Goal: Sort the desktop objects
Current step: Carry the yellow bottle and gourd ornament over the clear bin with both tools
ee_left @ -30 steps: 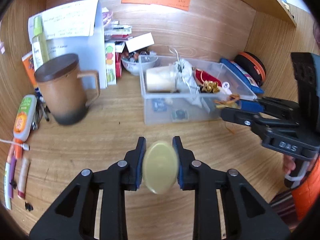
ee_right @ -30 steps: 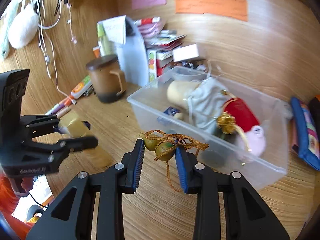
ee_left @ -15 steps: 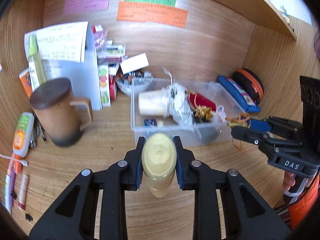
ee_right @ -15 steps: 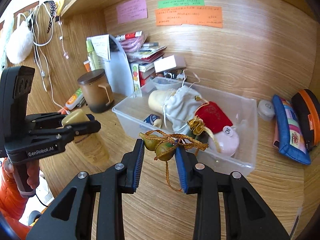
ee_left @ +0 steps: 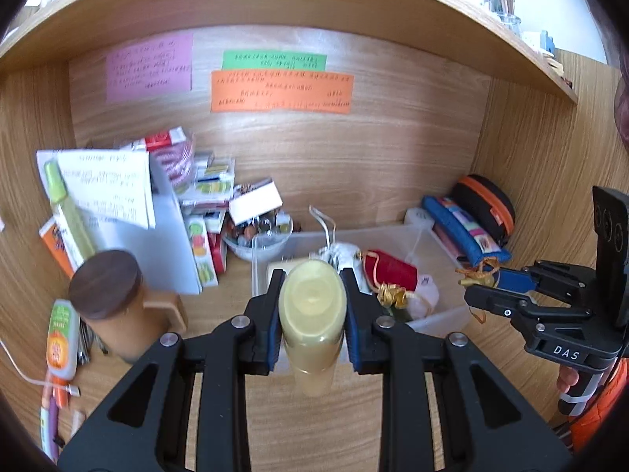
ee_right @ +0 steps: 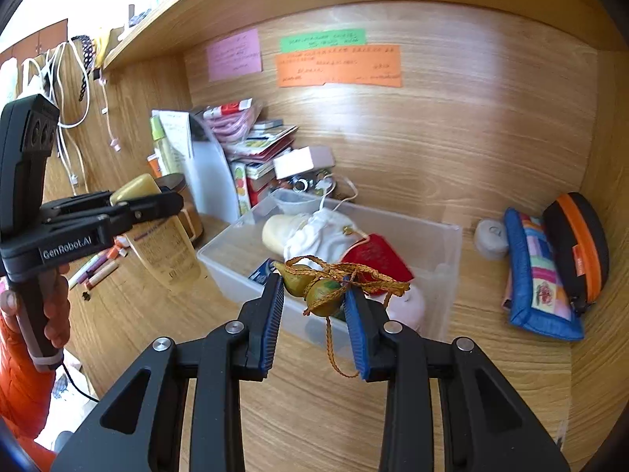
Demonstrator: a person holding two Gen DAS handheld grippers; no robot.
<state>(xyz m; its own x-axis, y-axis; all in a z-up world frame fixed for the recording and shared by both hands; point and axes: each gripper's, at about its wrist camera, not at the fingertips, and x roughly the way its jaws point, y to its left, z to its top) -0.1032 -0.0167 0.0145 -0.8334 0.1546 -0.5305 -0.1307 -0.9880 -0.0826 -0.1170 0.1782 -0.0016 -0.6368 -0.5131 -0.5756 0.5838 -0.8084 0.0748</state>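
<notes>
My left gripper is shut on a yellow plastic bottle, cap end toward the camera, held in the air in front of the clear plastic bin. The same yellow bottle hangs tilted from the left gripper in the right wrist view. My right gripper is shut on a small gourd charm with a gold braided cord, just before the bin. That charm shows at the right gripper tip, right of the bin.
The bin holds a cream jar, a white pouch, a red pouch and a gold trinket. A brown lidded mug, papers, boxes and a glass bowl crowd the back left. A blue pencil case and black-orange case lie right.
Both grippers rose and drew back from the desk, each keeping its hold. The bin and the mug sit lower and smaller in view, and the wall notes came into sight.
</notes>
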